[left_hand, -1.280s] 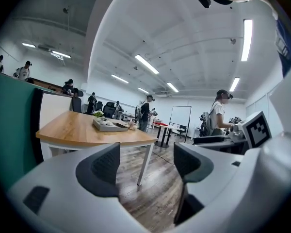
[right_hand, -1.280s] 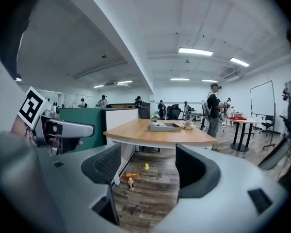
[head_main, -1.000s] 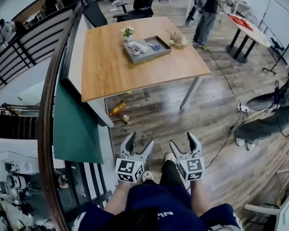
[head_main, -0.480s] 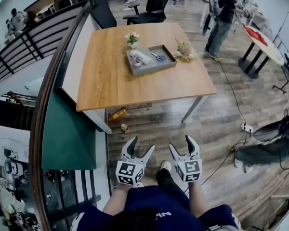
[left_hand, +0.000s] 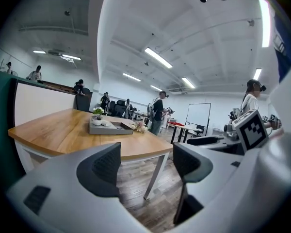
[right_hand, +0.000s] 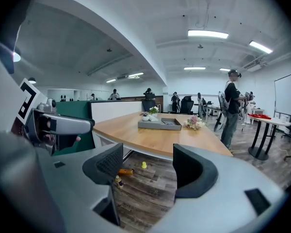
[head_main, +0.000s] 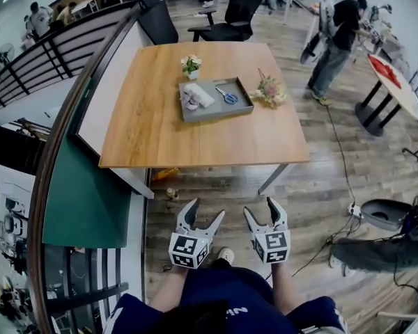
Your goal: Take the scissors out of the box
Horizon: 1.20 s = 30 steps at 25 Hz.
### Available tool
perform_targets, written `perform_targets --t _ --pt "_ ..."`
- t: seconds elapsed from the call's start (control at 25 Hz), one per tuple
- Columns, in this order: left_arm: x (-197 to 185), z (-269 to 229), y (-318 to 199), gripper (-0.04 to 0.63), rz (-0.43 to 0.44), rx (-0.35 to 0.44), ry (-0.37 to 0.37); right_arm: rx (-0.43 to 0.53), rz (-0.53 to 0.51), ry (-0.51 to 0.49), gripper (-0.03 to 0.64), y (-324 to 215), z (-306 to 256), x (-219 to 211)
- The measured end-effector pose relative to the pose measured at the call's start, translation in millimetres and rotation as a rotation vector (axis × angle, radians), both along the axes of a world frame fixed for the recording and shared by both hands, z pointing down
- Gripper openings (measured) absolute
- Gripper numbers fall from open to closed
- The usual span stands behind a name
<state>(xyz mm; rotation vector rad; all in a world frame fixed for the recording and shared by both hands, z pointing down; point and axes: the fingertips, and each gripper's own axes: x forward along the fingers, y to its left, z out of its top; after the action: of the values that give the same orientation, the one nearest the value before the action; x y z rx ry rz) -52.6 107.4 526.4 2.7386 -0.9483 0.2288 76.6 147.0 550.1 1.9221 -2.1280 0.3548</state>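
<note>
Though distant, scissors faint in box

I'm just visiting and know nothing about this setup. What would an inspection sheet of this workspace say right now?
Surface: wooden table, mostly bare.
Job's things: scissors lie inside the grey box, beside a white bundle.
Clutter: small potted plant and flower bunch on the table; orange bottle on the floor beneath it.
Grippers: left gripper open and empty; right gripper empty, jaws apart but closing; both short of the table.
Cables: cable runs across the floor to a power strip.
Surroundings: standing person, office chairs, railing.
</note>
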Motion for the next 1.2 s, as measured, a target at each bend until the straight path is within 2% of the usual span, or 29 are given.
perform_targets --t 0.44,0.68,0.96,1.2 --pt "41.1 11.9 -14.8 0.334 0.015 -0.03 -0.032 -0.042 0.019 -0.054 0.314 -13.8 14.0 37.4" --pt "61.5 17.6 -42.7 0.334 0.046 -0.038 -0.031 -0.062 0.055 -0.06 0.314 -30.6 24.4 56.2" --pt "80.6 21.3 -101.7 0.334 0.064 -0.045 -0.019 -0.077 0.078 -0.046 0.314 -87.8 25.9 79.9" --pt "98.7 28.9 -171.7 0.334 0.102 -0.099 0.014 -0.096 0.073 -0.049 0.313 -156.9 28.2 80.7"
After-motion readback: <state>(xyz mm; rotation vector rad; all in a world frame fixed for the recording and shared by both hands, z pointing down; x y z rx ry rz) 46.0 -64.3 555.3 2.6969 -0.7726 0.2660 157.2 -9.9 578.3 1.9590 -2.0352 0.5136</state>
